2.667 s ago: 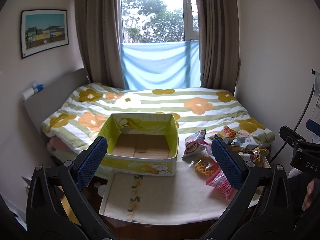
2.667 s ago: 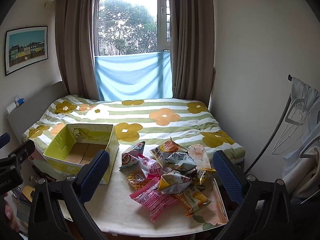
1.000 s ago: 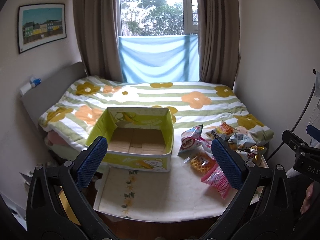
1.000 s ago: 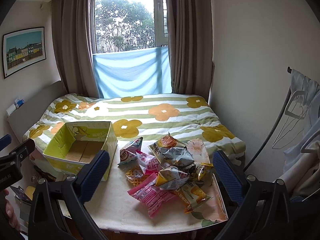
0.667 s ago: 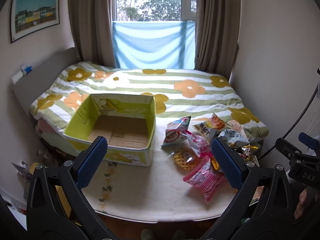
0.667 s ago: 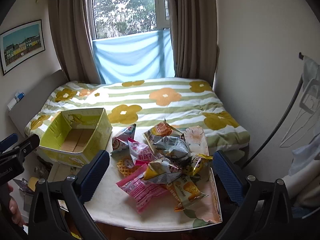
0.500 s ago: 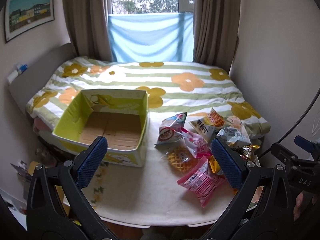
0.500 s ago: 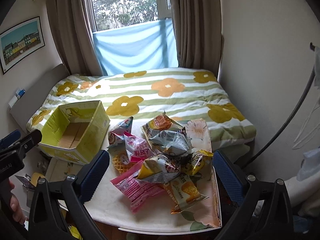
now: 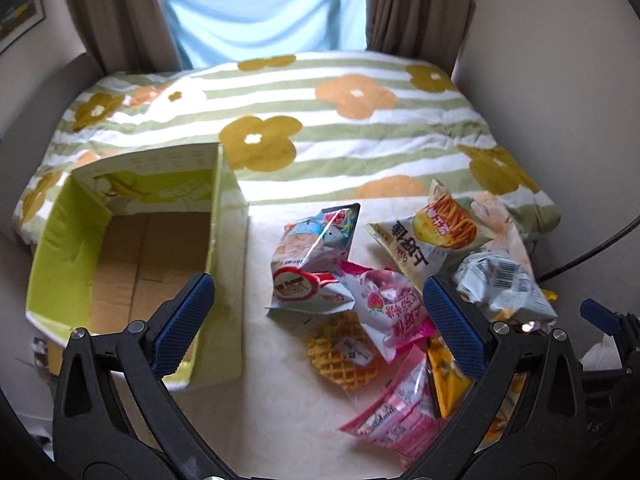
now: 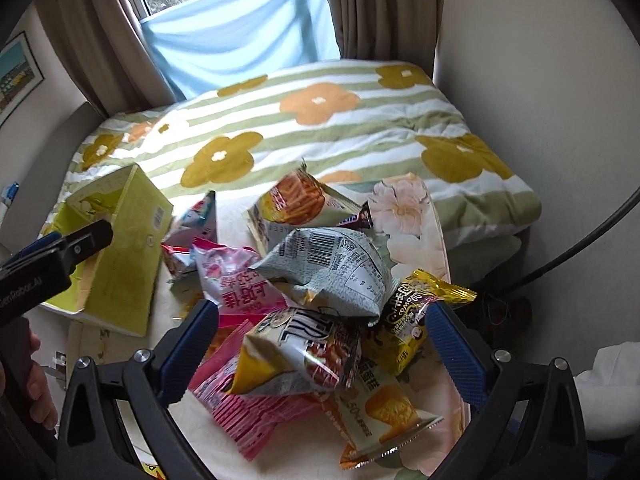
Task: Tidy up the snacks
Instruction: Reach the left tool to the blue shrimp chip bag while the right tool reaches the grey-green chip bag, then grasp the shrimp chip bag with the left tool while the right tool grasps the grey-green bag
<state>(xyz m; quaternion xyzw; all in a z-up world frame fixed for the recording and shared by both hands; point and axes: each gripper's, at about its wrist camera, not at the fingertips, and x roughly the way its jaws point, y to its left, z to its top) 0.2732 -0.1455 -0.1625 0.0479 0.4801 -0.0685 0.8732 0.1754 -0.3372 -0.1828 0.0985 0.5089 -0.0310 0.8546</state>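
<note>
A heap of snack packets (image 9: 384, 300) lies on the white table (image 9: 280, 400): a red and blue bag (image 9: 312, 264), a waffle pack (image 9: 344, 354), a pink pack (image 9: 396, 412). Left of them stands an empty green cardboard box (image 9: 132, 256). My left gripper (image 9: 318, 324) hangs open above the table between box and heap, holding nothing. My right gripper (image 10: 322, 344) is open just over the heap (image 10: 320, 280), its fingers either side of a silver and yellow bag (image 10: 296, 356). The box (image 10: 116, 248) shows at the left there.
A bed with a green striped, flowered cover (image 9: 320, 120) runs behind the table. Curtains and a blue cloth (image 9: 260, 12) hang at the window. A wall stands close on the right, with a black cable (image 10: 580, 240). A hand (image 10: 32, 384) holds the left tool.
Both grippers have moved forward and down toward the table. The snack heap and the box now loom much larger. Both stay open.
</note>
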